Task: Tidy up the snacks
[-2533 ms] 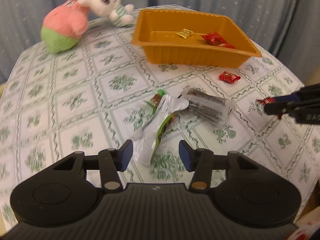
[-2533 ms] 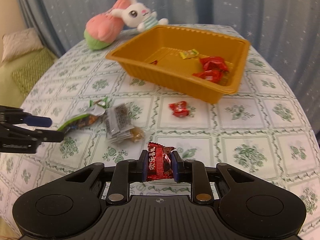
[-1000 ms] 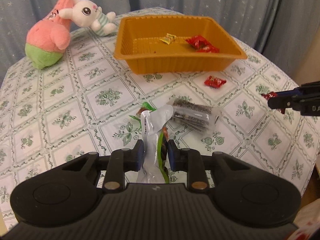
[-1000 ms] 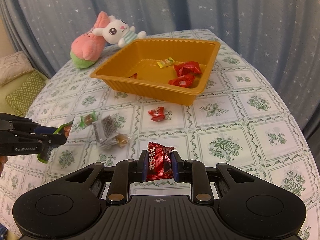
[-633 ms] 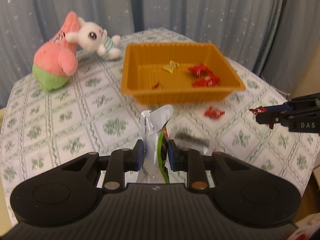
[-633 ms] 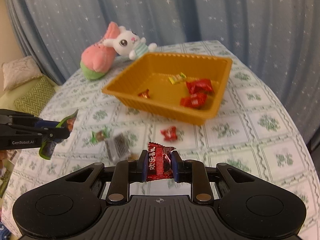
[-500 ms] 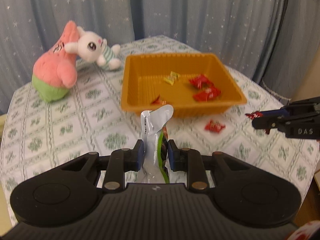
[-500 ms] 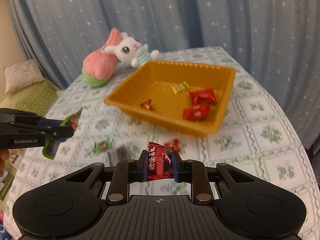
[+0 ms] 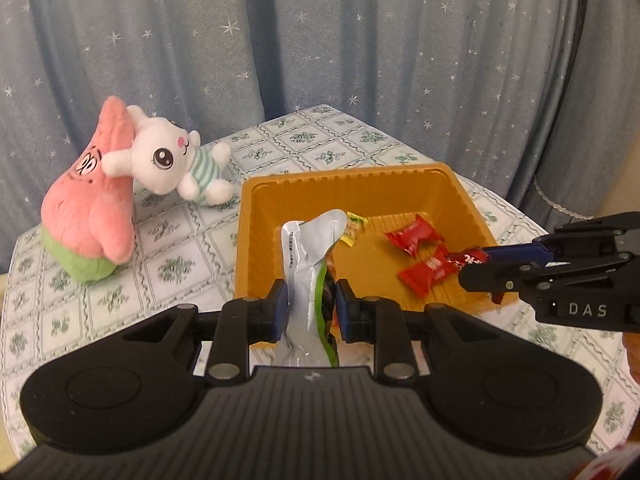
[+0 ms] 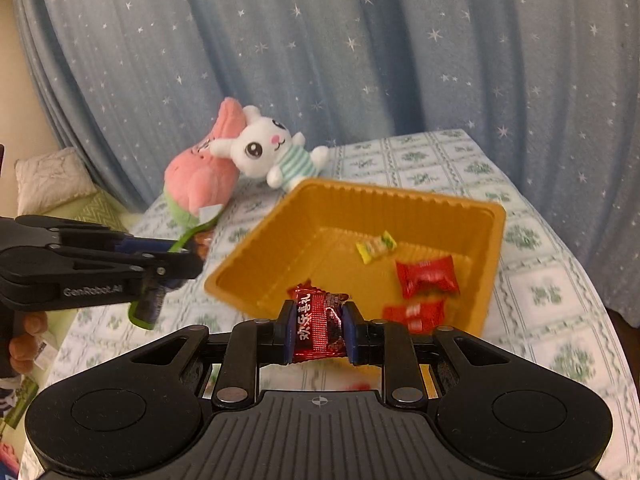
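My left gripper (image 9: 310, 312) is shut on a silver and green snack packet (image 9: 308, 276), held upright at the near rim of the orange tray (image 9: 344, 180). My right gripper (image 10: 318, 330) is shut on a red candy (image 10: 318, 328), at the tray's (image 10: 400, 196) near edge. In the left wrist view the right gripper (image 9: 476, 262) comes in from the right over the tray. In the right wrist view the left gripper (image 10: 188, 258) sits left of the tray with the packet (image 10: 192, 234). The tray holds red candies (image 9: 414, 234) (image 10: 426, 276) and a yellow candy (image 9: 354, 232) (image 10: 376, 252).
A pink star plush (image 9: 92, 208) (image 10: 200, 176) and a white rabbit plush (image 9: 172, 162) (image 10: 272, 150) lie on the patterned tablecloth (image 9: 168, 240) behind and left of the tray. Blue starred curtains hang behind. A cushion (image 10: 50, 180) lies beyond the table's left side.
Both grippers have risen and moved forward toward the tray, each still holding its snack. The loose snacks on the cloth have dropped out of view.
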`<action>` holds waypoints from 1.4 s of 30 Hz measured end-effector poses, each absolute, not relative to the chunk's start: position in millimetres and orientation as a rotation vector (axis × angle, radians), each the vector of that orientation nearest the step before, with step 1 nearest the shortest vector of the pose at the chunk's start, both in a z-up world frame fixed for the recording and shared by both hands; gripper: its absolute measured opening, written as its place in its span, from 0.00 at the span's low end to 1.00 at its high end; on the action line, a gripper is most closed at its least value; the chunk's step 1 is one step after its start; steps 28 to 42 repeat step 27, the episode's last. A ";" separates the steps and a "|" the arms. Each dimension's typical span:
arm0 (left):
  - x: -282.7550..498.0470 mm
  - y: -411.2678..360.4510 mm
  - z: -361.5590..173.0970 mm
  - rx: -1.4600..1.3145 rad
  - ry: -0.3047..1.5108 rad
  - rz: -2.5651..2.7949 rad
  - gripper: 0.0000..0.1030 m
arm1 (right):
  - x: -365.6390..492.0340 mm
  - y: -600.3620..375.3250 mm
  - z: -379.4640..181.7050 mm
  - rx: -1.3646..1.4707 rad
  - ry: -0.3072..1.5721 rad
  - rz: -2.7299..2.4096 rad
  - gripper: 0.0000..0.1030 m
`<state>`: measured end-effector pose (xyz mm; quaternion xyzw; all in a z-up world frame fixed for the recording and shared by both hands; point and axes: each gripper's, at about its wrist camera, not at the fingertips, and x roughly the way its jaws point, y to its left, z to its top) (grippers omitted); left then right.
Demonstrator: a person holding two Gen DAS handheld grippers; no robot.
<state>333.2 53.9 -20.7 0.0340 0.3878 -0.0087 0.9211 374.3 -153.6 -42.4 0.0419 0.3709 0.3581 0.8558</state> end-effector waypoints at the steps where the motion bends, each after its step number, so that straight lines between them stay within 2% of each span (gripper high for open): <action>1: 339.4 54.6 -21.4 0.070 0.800 -0.018 0.23 | 380.4 -151.1 -42.4 0.091 0.780 0.753 0.24; 19: 431.0 66.3 -71.1 0.104 0.923 0.016 0.23 | 441.7 -135.6 -63.2 0.105 0.826 0.721 0.24; 42: 447.1 66.1 -85.2 0.118 0.951 0.016 0.23 | 451.8 -140.5 -72.0 0.114 0.844 0.705 0.24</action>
